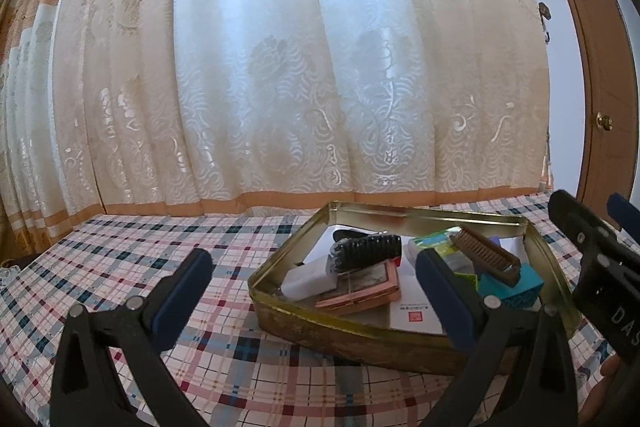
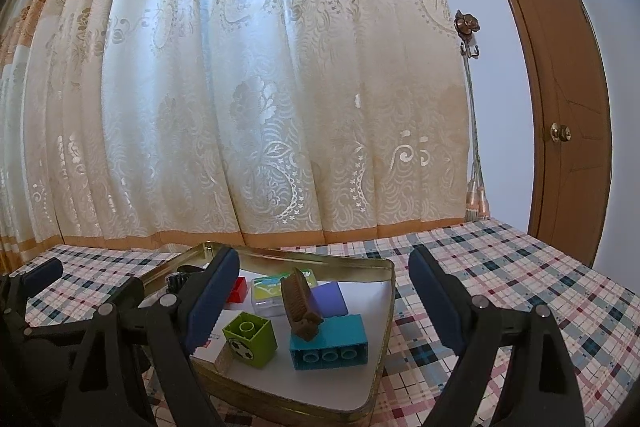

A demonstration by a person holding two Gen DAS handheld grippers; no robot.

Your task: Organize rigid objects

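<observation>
Left wrist view shows the gold tin (image 1: 352,337) sitting on the plaid tablecloth (image 1: 120,267), its rim just ahead of the gripper and a little to the right. Inside lie a black brush (image 1: 366,251), a white block (image 1: 310,279), a pink compact (image 1: 360,293), a brown comb (image 1: 490,255) propped on a teal brick (image 1: 516,287), and a green-printed box (image 1: 434,241), all over white paper. The right wrist view adds a lime brick (image 2: 250,341), a red brick (image 2: 238,290) and a purple card (image 2: 328,301); what lies under the paper is hidden. The left gripper (image 1: 314,285) stands released, nothing between its blue pads. The right gripper (image 2: 316,291) is likewise spread wide and empty, one finger over the tin, the other over the cloth. Behind hangs a cream curtain (image 1: 280,67), with a brown door (image 2: 560,87) to the right.
</observation>
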